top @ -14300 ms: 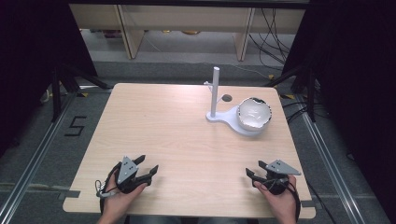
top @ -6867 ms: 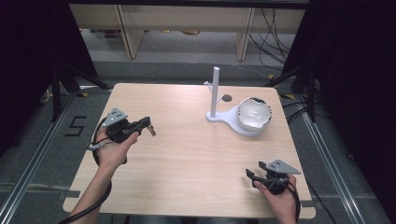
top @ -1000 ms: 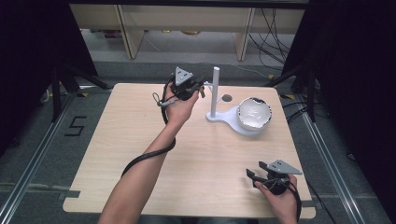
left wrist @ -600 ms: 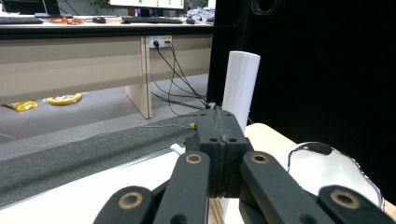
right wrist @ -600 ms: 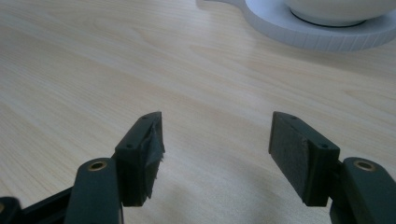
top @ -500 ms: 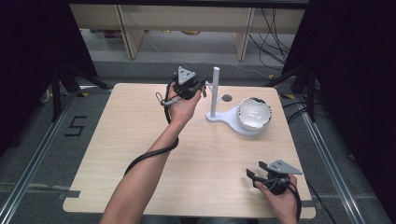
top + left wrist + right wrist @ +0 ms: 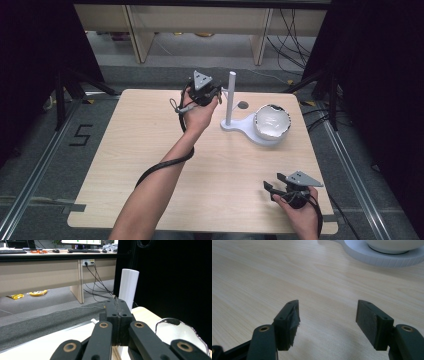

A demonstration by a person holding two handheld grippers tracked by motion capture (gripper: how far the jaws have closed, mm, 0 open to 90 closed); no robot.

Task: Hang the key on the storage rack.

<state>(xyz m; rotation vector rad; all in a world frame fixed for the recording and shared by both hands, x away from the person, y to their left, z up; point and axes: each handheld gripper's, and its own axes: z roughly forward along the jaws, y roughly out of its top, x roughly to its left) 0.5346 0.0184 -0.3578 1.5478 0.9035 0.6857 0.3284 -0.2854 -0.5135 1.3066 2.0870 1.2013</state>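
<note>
The left tongs [image 7: 216, 93] hang above the far part of the counter [image 7: 150, 150], just beside the white post [image 7: 231, 97], on its left side. Their 2 jaws are pressed together with nothing between them, as the left gripper view shows, and there the post [image 7: 128, 287] rises right behind the tips. The post stands upright on a flat white base [image 7: 245, 127], and on the same base, to the right of the post, sits a white bowl [image 7: 272, 121].

The step in hand seems to be a reach toward the post. To do it well, the jaws must first spread wide enough to pass around the post, because now they can only push it. It is better to come level, at the middle height of the post, with 1 jaw on each side, and to close slowly so the base does not slide and the bowl does not shake.

The right tongs [image 7: 272, 187] rest near the front edge of the counter, well apart from the post. Their jaws are spread and empty [image 7: 328, 322]. They can stay there, or come later to steady the base.
</note>
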